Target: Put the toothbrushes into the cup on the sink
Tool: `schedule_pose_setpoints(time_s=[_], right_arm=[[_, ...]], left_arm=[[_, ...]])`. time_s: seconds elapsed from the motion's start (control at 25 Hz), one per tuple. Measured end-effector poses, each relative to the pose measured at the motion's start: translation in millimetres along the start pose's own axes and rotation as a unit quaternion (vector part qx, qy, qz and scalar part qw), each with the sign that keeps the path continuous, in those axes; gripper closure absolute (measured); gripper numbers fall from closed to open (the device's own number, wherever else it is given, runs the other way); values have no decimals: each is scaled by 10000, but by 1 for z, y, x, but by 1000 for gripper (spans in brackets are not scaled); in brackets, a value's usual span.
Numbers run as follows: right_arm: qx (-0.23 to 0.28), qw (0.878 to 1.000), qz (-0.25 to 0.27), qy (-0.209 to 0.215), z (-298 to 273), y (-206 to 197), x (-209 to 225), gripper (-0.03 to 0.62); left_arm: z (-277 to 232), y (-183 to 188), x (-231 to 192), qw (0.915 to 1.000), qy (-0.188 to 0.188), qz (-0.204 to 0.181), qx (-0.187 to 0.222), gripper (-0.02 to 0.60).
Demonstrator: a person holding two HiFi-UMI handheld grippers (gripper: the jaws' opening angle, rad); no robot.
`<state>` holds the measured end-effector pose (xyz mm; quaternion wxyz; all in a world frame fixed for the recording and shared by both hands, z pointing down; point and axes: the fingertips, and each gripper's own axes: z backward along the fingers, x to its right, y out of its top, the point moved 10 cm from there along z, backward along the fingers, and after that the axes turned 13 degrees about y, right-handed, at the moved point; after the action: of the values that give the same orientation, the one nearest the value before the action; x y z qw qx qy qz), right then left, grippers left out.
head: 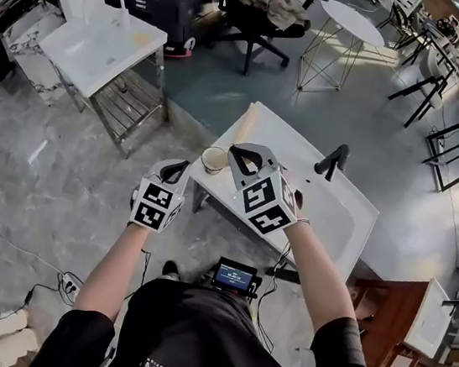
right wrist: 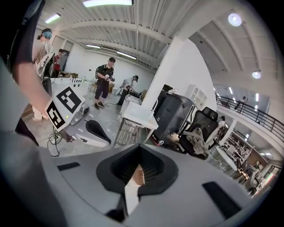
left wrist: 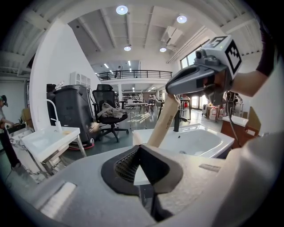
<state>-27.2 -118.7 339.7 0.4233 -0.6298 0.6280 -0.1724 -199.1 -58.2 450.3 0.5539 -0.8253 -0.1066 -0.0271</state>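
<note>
Nearest me, at the bottom of the head view, my forearms reach up the frame, each ending in a pair of tongs. The left gripper sits left of centre with its tips at the near left corner of the sink. Its jaws are together, and only a white sliver shows in the slit; I cannot tell whether that is anything held. The right gripper is at centre, just right of it, clamped on a beige toothbrush. In the left gripper view that stick slants from my right jaw tips down toward mid-frame, in the air above the sink. In the right gripper view a beige scrap sits pinched in the slit. The cup stands on the sink's left corner between my two sets of tips, just beside the toothbrush, which is not in it. A black faucet stands on the sink's far rim. Farther off are a white table at upper left, an office chair at top centre and a round table to its right.
</note>
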Motion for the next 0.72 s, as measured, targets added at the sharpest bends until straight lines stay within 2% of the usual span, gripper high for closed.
schedule_pose_setpoints(time_s=[0.72], right_arm=[[-159,9981,-220,558,-49,-19,-19,585]], left_arm=[[4,-23,2,9996,-6,90,-272,577]])
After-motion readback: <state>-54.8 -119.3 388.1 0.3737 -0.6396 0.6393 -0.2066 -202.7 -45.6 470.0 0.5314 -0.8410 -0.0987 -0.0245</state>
